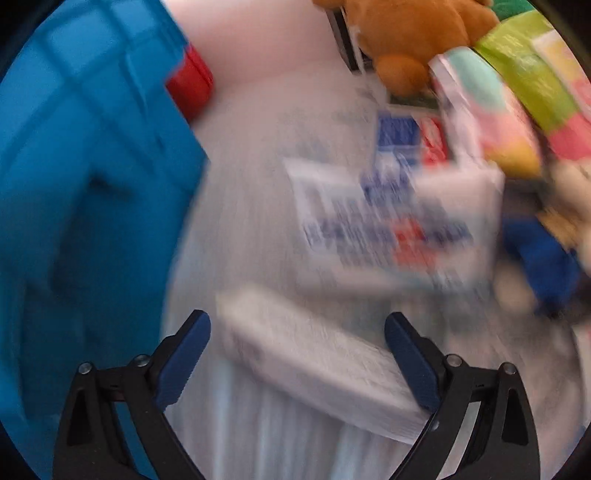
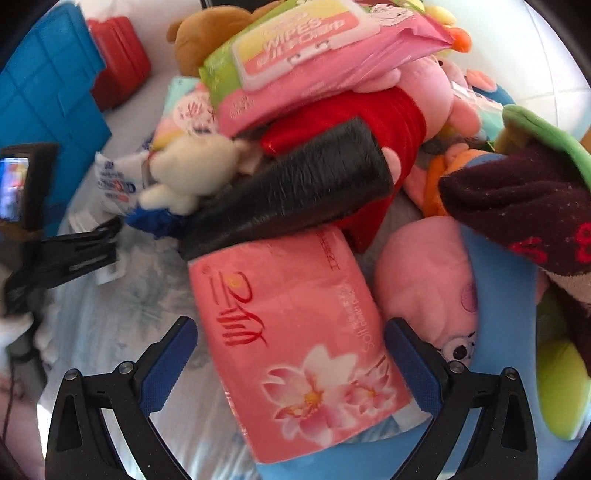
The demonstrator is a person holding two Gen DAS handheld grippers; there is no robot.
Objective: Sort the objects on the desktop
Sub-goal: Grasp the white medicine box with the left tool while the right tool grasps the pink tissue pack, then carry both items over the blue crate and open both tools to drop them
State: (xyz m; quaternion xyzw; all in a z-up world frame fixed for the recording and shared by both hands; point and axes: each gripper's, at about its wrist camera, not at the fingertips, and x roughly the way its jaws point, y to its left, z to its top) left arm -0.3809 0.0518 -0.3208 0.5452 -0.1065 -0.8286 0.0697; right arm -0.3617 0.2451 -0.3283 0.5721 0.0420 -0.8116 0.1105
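My left gripper point(image 1: 297, 354) is open above a white tissue pack point(image 1: 317, 365) that lies between its blue fingers on the pale cloth; the view is blurred. A white and blue printed pack point(image 1: 391, 221) lies beyond it. My right gripper point(image 2: 291, 363) is open around a pink flowered tissue pack point(image 2: 299, 343); I cannot tell whether the pads touch it. Behind that lie a black roll point(image 2: 295, 192), a pink wipes pack point(image 2: 306, 62) and a white plush point(image 2: 192, 173). The left gripper point(image 2: 74, 254) shows in the right wrist view at left.
A blue crate point(image 1: 85, 192) stands at the left with a red box point(image 1: 190, 86) behind it; both show in the right wrist view, crate point(image 2: 48, 88) and box point(image 2: 118, 59). A brown plush point(image 1: 410, 33), a pink plush point(image 2: 428, 291), a dark sock point(image 2: 517, 199) and coloured packs crowd the right.
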